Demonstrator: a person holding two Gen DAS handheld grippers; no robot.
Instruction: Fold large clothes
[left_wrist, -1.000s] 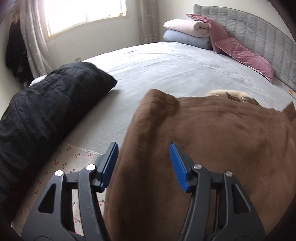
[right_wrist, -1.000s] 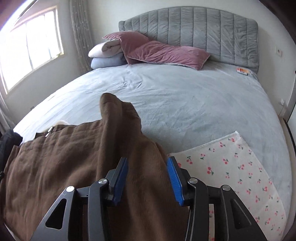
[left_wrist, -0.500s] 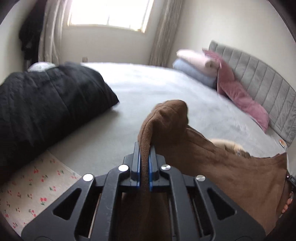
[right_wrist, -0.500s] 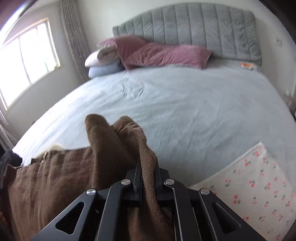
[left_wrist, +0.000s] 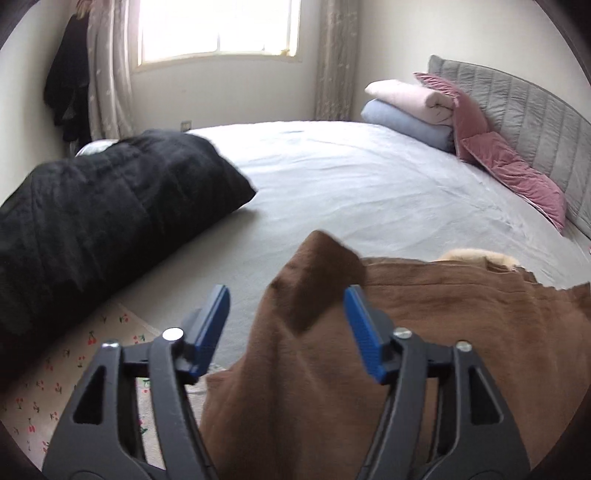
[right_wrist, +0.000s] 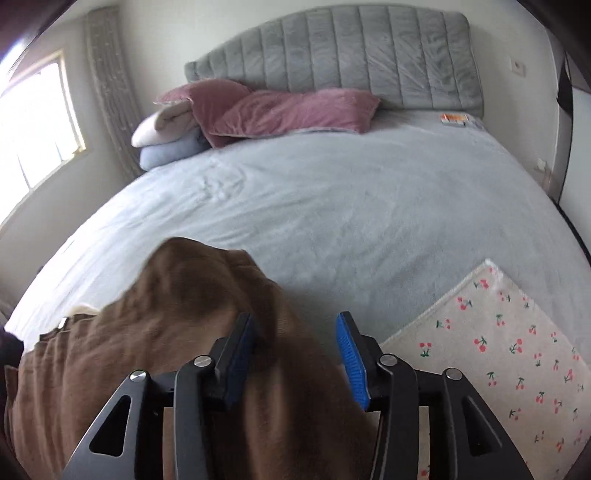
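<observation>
The bed (right_wrist: 369, 206) is spreading out ahead of both your claws, its grey sheet running up to the headboard (right_wrist: 332, 59) at the far end; a black quilt (left_wrist: 96, 221) is lying to the left of your left claw (left_wrist: 286, 325), well apart from it; the brown coat (left_wrist: 443, 350) is lying on the bed's near edge, under and between your two claws, with a raised fold of it poking up ahead of each one; a cherry-print mat (right_wrist: 498, 350) is sitting just right of your right claw (right_wrist: 295, 347); pink pillows (right_wrist: 288, 110) and folded blankets (right_wrist: 166, 140) are resting far ahead by the headboard. Your left claw's jaws are opening, standing wide, with a coat fold rising between them and brushing the right pad only; your right claw's jaws are opening too, the coat passing between them against the left pad, nothing clamped.
</observation>
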